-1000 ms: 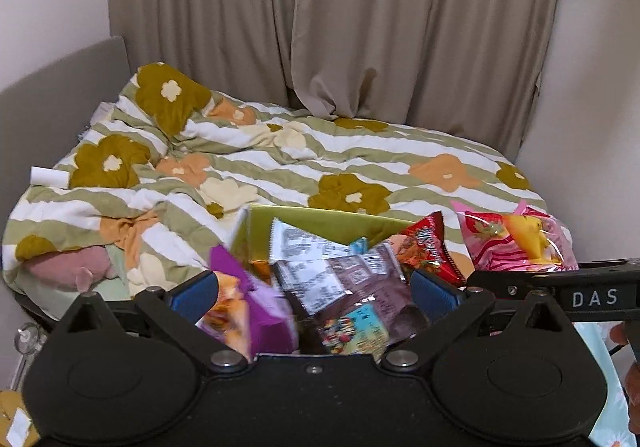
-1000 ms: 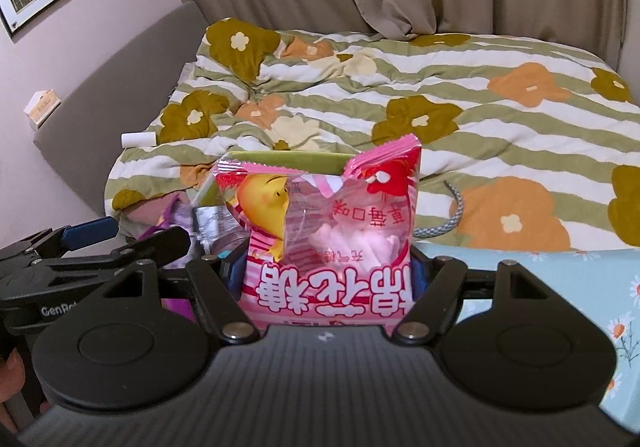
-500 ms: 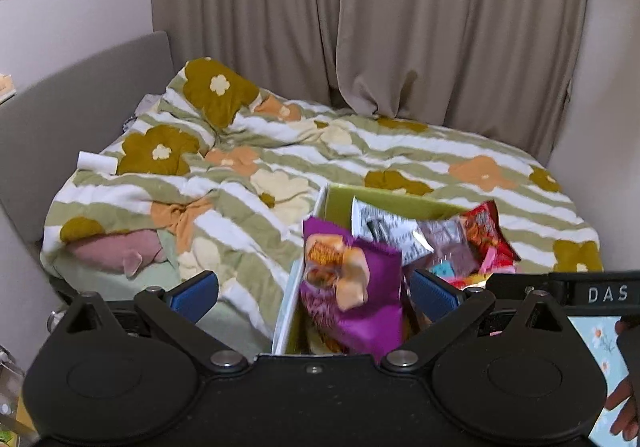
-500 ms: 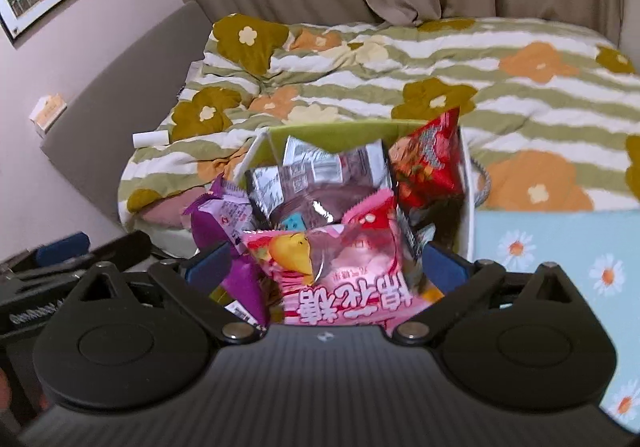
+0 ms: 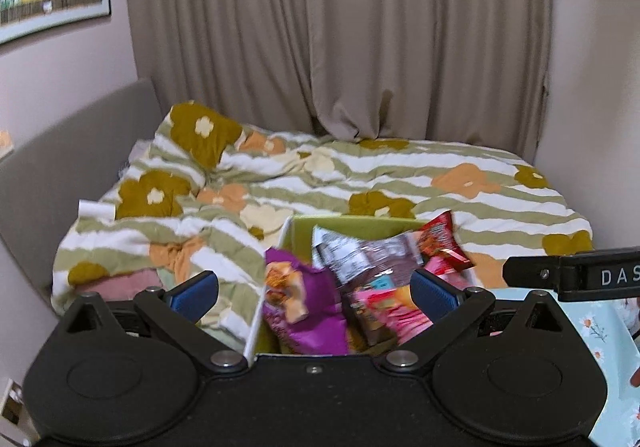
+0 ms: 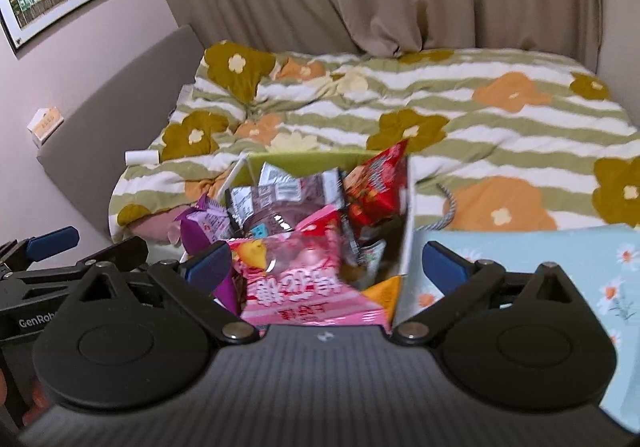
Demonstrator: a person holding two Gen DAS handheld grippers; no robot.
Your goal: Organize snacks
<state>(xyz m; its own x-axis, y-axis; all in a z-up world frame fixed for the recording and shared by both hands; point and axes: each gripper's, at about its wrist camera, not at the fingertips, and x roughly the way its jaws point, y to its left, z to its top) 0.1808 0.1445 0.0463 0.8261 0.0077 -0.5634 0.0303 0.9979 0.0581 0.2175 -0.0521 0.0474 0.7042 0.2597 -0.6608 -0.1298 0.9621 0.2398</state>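
Note:
A white box with a green lining (image 5: 297,235) (image 6: 304,161) holds several snack bags. A purple bag (image 5: 304,307) (image 6: 202,225) leans at its left. A brown bag (image 5: 368,255) (image 6: 276,199) lies in the middle. A red bag (image 5: 440,239) (image 6: 376,183) stands at the right. The pink marshmallow bag (image 6: 308,287) (image 5: 396,307) lies on top at the front. My left gripper (image 5: 314,289) is open and empty above the box's near edge. My right gripper (image 6: 326,265) is open, pulled back, with the pink bag lying loose between its fingers.
The box stands at the edge of a bed with a striped flowered quilt (image 5: 360,175) (image 6: 460,119). A light blue daisy cloth (image 6: 560,267) (image 5: 600,327) lies to the right. Curtains (image 5: 340,27) hang behind. A grey headboard (image 6: 120,107) is at the left.
My right gripper has opened and let the pink marshmallow bag drop into the box, then drawn back. My left gripper has also pulled back and up from the box.

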